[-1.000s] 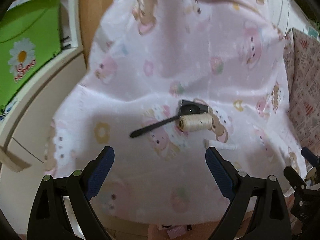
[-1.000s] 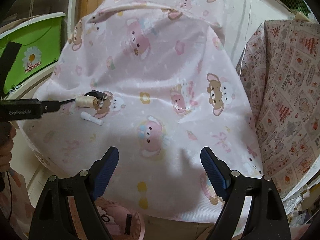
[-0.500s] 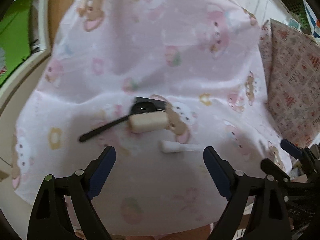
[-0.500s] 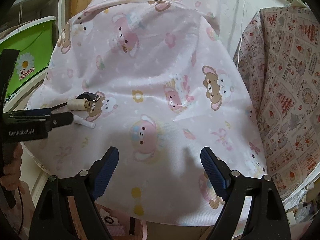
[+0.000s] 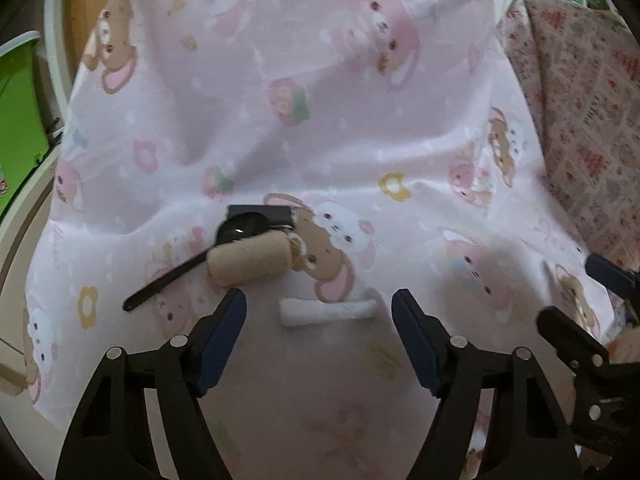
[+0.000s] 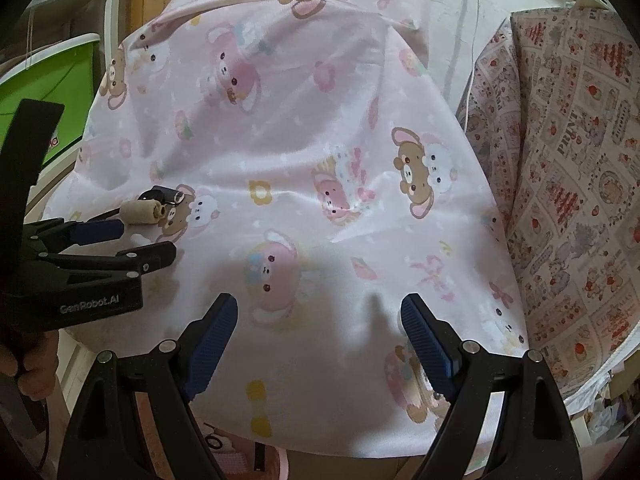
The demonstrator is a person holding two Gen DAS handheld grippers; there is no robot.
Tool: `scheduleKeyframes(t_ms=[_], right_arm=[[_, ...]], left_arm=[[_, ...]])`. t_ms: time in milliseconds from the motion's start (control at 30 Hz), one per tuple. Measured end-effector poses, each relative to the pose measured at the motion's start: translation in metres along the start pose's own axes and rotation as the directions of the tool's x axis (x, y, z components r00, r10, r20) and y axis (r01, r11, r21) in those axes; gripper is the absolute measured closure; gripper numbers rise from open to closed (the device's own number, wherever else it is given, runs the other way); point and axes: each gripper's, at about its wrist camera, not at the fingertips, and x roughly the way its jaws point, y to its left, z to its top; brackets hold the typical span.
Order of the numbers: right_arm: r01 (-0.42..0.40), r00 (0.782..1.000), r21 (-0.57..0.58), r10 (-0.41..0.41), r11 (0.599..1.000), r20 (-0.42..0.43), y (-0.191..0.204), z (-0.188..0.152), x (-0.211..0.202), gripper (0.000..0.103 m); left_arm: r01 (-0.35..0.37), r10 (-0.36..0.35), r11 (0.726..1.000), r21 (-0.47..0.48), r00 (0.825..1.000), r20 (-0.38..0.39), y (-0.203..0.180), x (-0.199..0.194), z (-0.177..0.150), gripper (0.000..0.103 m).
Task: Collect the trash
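Pink cartoon-print cloth (image 5: 320,120) covers the desk, and the trash lies on it in a small cluster. In the left wrist view a white paper roll (image 5: 327,311) lies crosswise between the tips of the left claw (image 5: 319,318), with a gap showing on either side of it. That claw's jaws have just been closing, and the roll sits between them, but the pads do not yet press on it. Just beyond, at 11 o'clock from the roll, sits a beige thread spool (image 5: 251,257). A black spoon (image 5: 192,264) lies against the spool, its bowl up by a small black box (image 5: 262,213) and its handle running out toward 8 o'clock.

The right claw (image 6: 319,334) stands wide open over bare cloth, well apart from the cluster, with nothing between its jaws. In its view the left claw comes in from 9 o'clock, and the spool and box show beyond its tips.

A green bin (image 6: 60,80) stands off the desk at 10 o'clock in the right view; whether it is the trash container I cannot tell.

By my reading, collection has barely begun: nothing is held, and all four items remain on the cloth. The roll looks like the first pick, leaving spool, spoon and box.
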Motion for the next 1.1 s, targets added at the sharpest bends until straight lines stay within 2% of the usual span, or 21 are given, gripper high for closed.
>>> scheduleKeyframes(t_ms=[133, 200, 233, 300, 433, 500, 567, 600, 633, 767, 967, 1100], right_arm=[[0.01, 1.0, 0.003, -0.01, 1.0, 0.005, -0.002, 0.001, -0.001, 0.018], [0.008, 1.0, 0.006, -0.008, 1.0, 0.002, -0.003, 0.001, -0.001, 0.018], [0.007, 1.0, 0.008, -0.007, 1.0, -0.001, -0.003, 0.001, 0.0, 0.018], [0.005, 1.0, 0.007, -0.005, 1.0, -0.005, -0.002, 0.0, 0.001, 0.018], [0.017, 1.0, -0.008, -0.017, 1.0, -0.004, 0.0, -0.001, 0.002, 0.018], [0.018, 1.0, -0.01, -0.018, 1.0, -0.004, 0.001, 0.0, 0.003, 0.018], [0.018, 1.0, -0.012, -0.018, 1.0, -0.003, 0.002, 0.0, 0.003, 0.018], [0.019, 1.0, -0.013, -0.019, 1.0, -0.002, 0.002, 0.0, 0.003, 0.018], [0.021, 1.0, -0.014, -0.021, 1.0, -0.001, 0.002, 0.001, 0.003, 0.018], [0.024, 1.0, -0.009, -0.024, 1.0, -0.002, -0.001, 0.002, 0.003, 0.018], [0.008, 1.0, 0.017, -0.008, 1.0, -0.017, -0.004, 0.003, 0.007, 0.018], [-0.006, 1.0, 0.008, 0.006, 1.0, -0.007, 0.001, 0.005, 0.005, 0.018]], left_arm=[[-0.083, 0.087, 0.993, -0.085, 0.995, 0.049, 0.017, -0.005, 0.01, 0.028], [-0.137, 0.143, 0.987, -0.084, 0.987, 0.072, 0.019, -0.006, 0.016, 0.022], [-0.149, 0.154, 0.986, -0.069, 0.985, 0.082, 0.019, -0.006, 0.02, 0.016], [-0.159, 0.165, 0.985, -0.068, 0.983, 0.083, 0.02, -0.003, 0.025, 0.016], [-0.161, 0.168, 0.978, -0.135, 0.985, 0.037, 0.031, 0.012, 0.031, 0.016], [-0.165, 0.169, 0.974, -0.157, 0.986, 0.011, 0.036, 0.019, 0.031, 0.022], [-0.134, 0.133, 0.974, -0.182, 0.991, -0.019, 0.041, 0.024, 0.031, 0.038], [-0.109, 0.107, 0.976, -0.19, 0.994, -0.025, 0.042, 0.025, 0.031, 0.041], [-0.099, 0.097, 0.977, -0.189, 0.995, -0.02, 0.043, 0.023, 0.031, 0.048], [-0.115, 0.115, 0.984, -0.139, 0.993, -0.011, 0.039, 0.015, 0.033, 0.048], [-0.04, 0.039, 0.985, -0.171, 0.999, -0.012, 0.056, -0.015, 0.028, 0.049], [-0.126, 0.141, 0.975, -0.186, 0.987, 0.071, 0.079, -0.048, 0.031, 0.048]])
